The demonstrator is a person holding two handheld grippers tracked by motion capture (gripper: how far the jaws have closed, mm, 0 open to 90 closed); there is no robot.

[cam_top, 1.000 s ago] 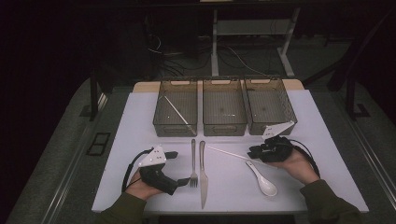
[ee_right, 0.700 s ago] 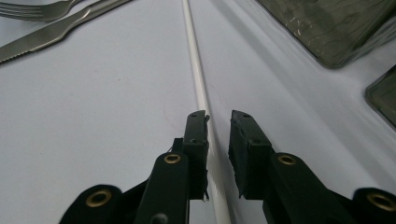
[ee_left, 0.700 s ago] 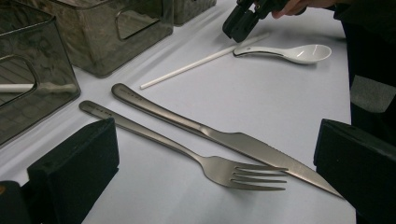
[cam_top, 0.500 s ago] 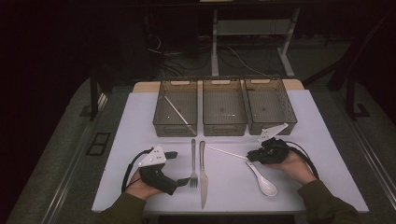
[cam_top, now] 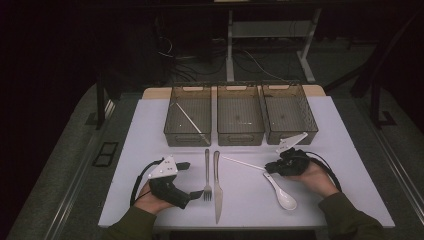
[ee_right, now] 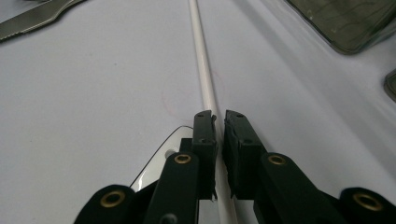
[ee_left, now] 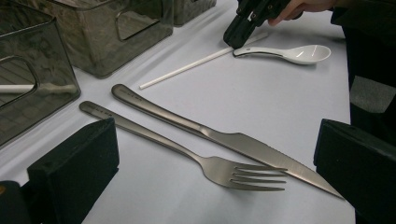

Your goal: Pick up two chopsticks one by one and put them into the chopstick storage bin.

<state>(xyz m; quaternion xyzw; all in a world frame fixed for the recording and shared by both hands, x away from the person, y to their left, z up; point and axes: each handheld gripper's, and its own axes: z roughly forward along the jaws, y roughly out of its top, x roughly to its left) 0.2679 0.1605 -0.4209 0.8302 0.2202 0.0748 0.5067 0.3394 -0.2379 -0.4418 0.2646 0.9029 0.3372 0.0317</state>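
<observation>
A steel fork (cam_top: 207, 177) and knife (cam_top: 217, 187) lie side by side near the table's front edge. My left gripper (cam_top: 191, 178) rests just left of them, open. In the left gripper view its wide-apart jaws frame the fork (ee_left: 219, 165) and knife (ee_left: 224, 140). A thin white stick (cam_top: 242, 162) lies slanted on the table beside a white spoon (cam_top: 282, 195). My right gripper (cam_top: 270, 167) sits low at the stick's right end. In the right gripper view it (ee_right: 219, 119) is shut on the stick (ee_right: 203, 70), with the spoon's handle (ee_right: 163, 154) under its left jaw.
Three clear bins stand in a row at the back: left (cam_top: 172, 117), middle (cam_top: 240, 135), right (cam_top: 290, 132). A white stick (cam_top: 189, 119) lies inside the left one. The white table top (cam_top: 145, 135) is bare at the left and far right.
My right gripper has shifted slightly left and lower onto the end of the white stick by the spoon. The left gripper, fork and knife have not moved.
</observation>
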